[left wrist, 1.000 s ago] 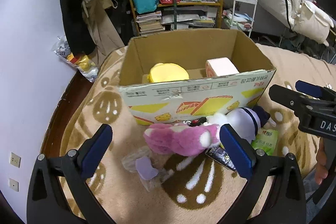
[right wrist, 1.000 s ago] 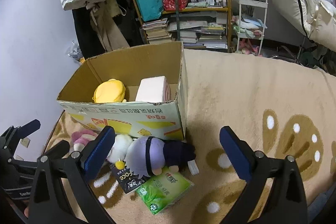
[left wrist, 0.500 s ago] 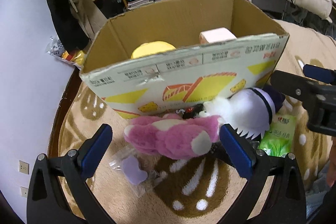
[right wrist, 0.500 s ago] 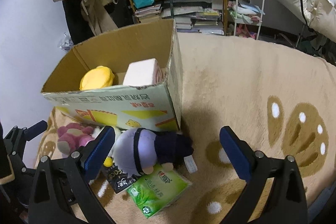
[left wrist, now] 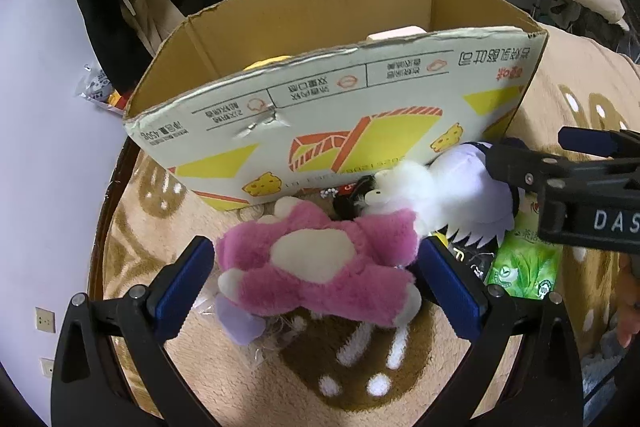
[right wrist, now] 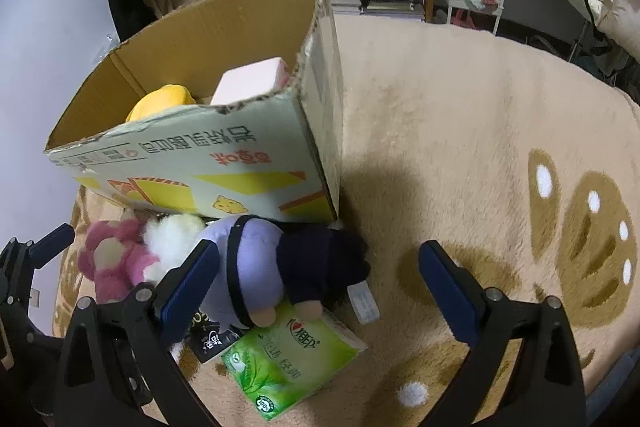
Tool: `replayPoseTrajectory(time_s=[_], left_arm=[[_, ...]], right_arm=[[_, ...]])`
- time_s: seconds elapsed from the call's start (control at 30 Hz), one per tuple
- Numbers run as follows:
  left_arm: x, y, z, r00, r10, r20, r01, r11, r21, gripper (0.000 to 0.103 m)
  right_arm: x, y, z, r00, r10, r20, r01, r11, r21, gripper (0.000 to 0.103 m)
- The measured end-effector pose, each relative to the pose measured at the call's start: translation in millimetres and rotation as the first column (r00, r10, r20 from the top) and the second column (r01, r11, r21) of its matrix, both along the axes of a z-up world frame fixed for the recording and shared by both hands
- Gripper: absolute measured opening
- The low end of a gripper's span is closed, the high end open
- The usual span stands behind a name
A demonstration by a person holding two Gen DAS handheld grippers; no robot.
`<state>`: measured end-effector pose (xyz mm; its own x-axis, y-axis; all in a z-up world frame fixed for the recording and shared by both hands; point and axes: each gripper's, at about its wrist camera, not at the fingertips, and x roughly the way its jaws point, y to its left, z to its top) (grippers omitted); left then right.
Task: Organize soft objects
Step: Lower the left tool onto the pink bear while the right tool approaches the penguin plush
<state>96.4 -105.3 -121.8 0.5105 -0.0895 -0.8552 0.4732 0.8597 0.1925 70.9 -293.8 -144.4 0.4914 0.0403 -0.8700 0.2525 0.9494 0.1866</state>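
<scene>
Open-topped printed cardboard box (right wrist: 248, 163), beyond both wide-open, empty grippers (left wrist: 316, 279) (right wrist: 316, 279), contains a yellow plush (right wrist: 160, 103) and a pink block (right wrist: 252, 83); pink plush bear (left wrist: 320, 267) lies between left jaws.

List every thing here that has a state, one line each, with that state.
cardboard box: open, upright on the blanket
yellow plush: inside the box
pink block: inside the box
pink bear: lying outside the box, between the open fingers
purple doll: lying outside the box
tissue pack: flat, sealed
left gripper: open
right gripper: open
</scene>
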Motion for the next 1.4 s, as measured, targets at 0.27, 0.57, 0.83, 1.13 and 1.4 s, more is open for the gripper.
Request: replayPoseTrajectory(time_s=[0.27,0.57,0.83,1.13,1.4], left_arm=[[1.3,4.8,-0.2,1.0,0.015,-0.002,-0.015,0.999,-0.036,0.101],[2.0,3.9,-4.5,0.999,-0.018,-0.027,0.017,0.998,-0.055,0.092],[-2.5,1.2,-3.1,0.998,-0.053,-0.036,0.049,0.994,-0.097,0.069],[-6.1,0.0,-0.9,0.995,-0.059,-0.074,0.051,0.994,-0.097,0.068],[-10.0,-1.2,-3.5,0.995,-0.038,-0.094,0.034,0.998,-0.049,0.072]], right_arm=[[3.2,-6.6,-3.2,1.0,-0.008,-0.007,0.008,1.0,0.029,0.103],[10.2,-15.5,-9.4,0.999,-0.019,-0.033,0.021,0.997,0.073,0.103],[13.7,-16.6,-15.9,0.999,-0.016,-0.05,0.021,0.994,0.109,0.103],[21.9,-16.4,-18.2,0.998,-0.005,-0.061,0.012,0.993,0.119,0.103],[22.0,-16.5,-24.4,0.996,0.001,-0.092,0.009,0.994,0.108,0.103]])
